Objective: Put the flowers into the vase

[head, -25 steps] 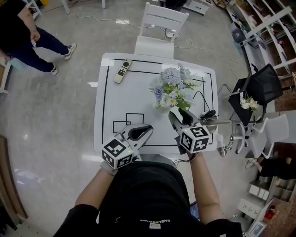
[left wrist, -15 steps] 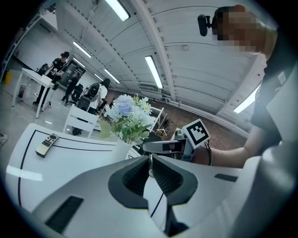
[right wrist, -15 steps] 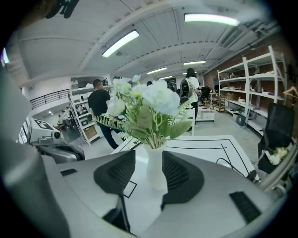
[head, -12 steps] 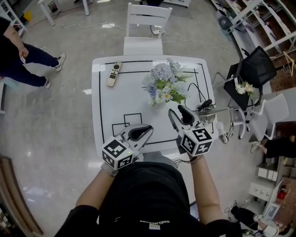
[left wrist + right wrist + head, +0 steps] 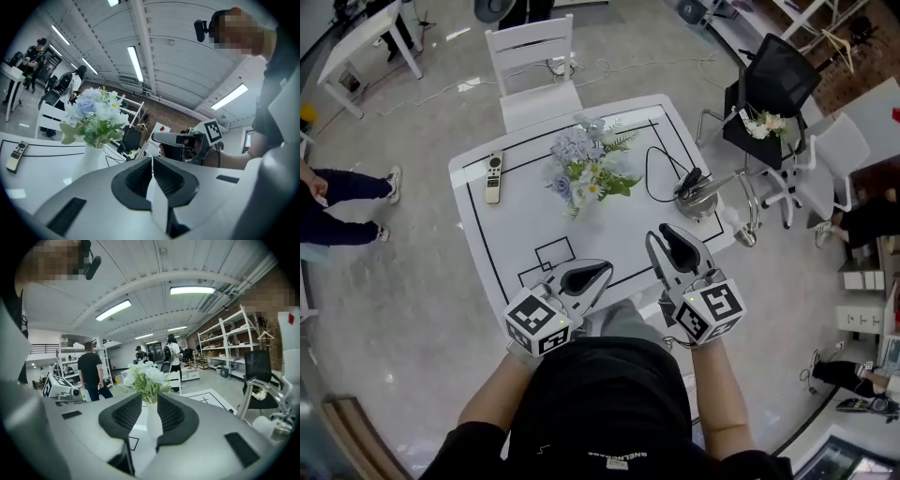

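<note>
A bunch of pale blue and white flowers (image 5: 581, 167) stands upright in a white vase (image 5: 93, 157) near the middle of the white table (image 5: 530, 220). My left gripper (image 5: 598, 271) hovers over the table's near edge, its jaws together with nothing in them. My right gripper (image 5: 668, 234) is over the near right part of the table, well short of the vase. Its jaws are closing, and a gap still shows between them with nothing held. In the right gripper view the flowers (image 5: 145, 376) and the vase (image 5: 152, 420) show far off through that gap.
A remote (image 5: 491, 176) lies at the table's far left. A metal stand with a black cable (image 5: 701, 199) sits at the right edge. A white chair (image 5: 534, 61) stands behind the table, and a black chair (image 5: 769, 94) with more flowers at the right. People stand in the room.
Both grippers have lifted and drawn back from the flowers toward the near edge. The right gripper's jaws have narrowed. The head view has swung, so the table now sits tilted in it.
</note>
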